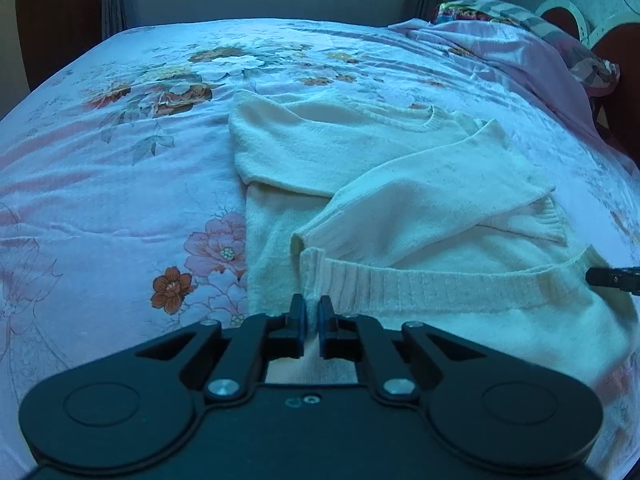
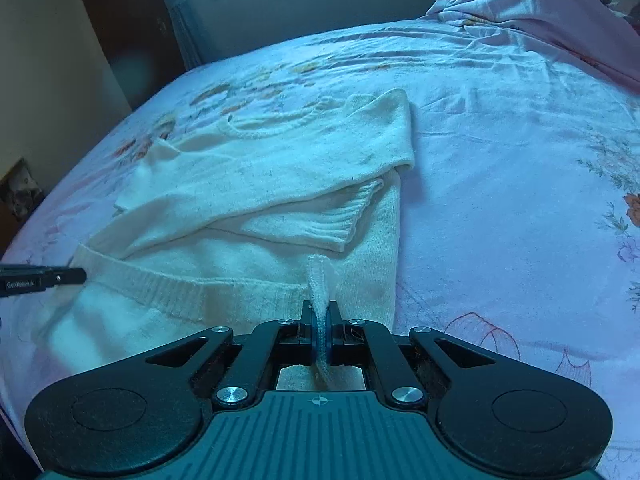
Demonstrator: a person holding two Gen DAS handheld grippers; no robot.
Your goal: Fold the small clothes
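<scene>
Here, cream sweater (image 2: 256, 184) hem between both closed tools (image 2: 320, 312), on bedsheet (image 2: 500, 160).

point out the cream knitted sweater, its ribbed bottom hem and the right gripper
cream knitted sweater (image 1: 328, 148): left wrist view, on the folded upper body panel.
ribbed bottom hem (image 1: 440, 286): left wrist view, mid-band along the near edge.
right gripper (image 2: 320, 316): right wrist view, between the fingers pinching the hem.
</scene>
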